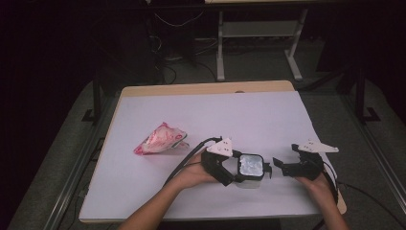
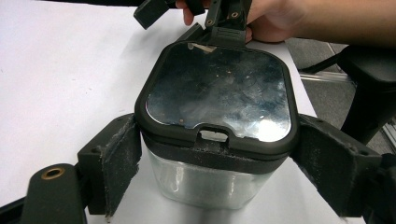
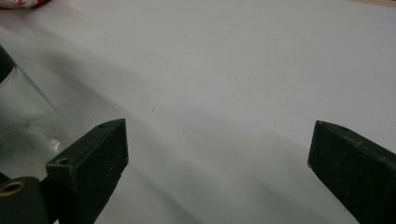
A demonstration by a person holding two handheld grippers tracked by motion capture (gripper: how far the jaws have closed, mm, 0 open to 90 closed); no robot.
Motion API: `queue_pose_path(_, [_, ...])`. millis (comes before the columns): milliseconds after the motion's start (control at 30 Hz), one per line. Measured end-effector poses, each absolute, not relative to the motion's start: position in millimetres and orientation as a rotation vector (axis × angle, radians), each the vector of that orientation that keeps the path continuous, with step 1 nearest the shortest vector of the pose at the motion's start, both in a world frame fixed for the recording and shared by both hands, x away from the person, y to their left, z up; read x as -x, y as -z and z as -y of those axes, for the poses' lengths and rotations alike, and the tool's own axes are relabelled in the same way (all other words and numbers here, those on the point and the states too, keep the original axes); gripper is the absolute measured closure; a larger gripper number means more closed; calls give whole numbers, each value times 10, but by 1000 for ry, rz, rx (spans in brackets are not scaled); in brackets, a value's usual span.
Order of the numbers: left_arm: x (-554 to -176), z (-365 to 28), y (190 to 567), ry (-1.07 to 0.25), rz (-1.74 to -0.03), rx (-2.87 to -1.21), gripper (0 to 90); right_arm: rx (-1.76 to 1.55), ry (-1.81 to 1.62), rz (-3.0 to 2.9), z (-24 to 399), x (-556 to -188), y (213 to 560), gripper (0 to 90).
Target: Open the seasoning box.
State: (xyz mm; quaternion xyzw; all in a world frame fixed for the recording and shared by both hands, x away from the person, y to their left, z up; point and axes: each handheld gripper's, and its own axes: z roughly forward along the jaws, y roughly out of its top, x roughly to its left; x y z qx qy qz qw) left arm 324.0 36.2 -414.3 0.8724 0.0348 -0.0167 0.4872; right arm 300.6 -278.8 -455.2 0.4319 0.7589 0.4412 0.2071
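A clear square container (image 1: 252, 164) with a black-rimmed lid stands on the white table (image 1: 215, 115) near the front edge. My left gripper (image 1: 244, 168) is shut on the container, one jaw on each side. In the left gripper view the padded jaws of the left gripper (image 2: 217, 140) press against the container (image 2: 219, 93) just under the lid. My right gripper (image 1: 286, 155) sits just right of the container, open, with nothing between its jaws. The right gripper (image 3: 219, 140) looks across bare table, with the container's clear wall (image 3: 23, 126) at its left edge.
A crumpled pink and white bag (image 1: 160, 139) lies on the table left of centre, and its edge (image 3: 18, 3) appears in the right gripper view. The table's right edge (image 1: 316, 139) runs close to my right hand. A white desk frame (image 1: 258, 33) stands on the floor beyond.
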Motion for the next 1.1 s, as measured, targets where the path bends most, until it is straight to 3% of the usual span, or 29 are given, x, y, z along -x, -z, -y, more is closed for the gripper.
queue_pose_path(700, [-3235,-415,4013,34,-82,-2065,193,-1209,-1226,-2115,2782,-3007,4552,47])
queue_pose_path(800, [-3226,-424,3986,84,-73,-2024,293,-1209,-1226,-2116,2782,-3007,4552,47])
queue_pose_path(1000, [-3214,-421,3986,91,-58,-2020,337,-1205,-1227,-2116,2785,-3006,4552,47])
queue_pose_path(1100, [-3204,-427,3988,103,-38,-2021,400,-1205,-1227,-2116,2786,-3007,4553,47])
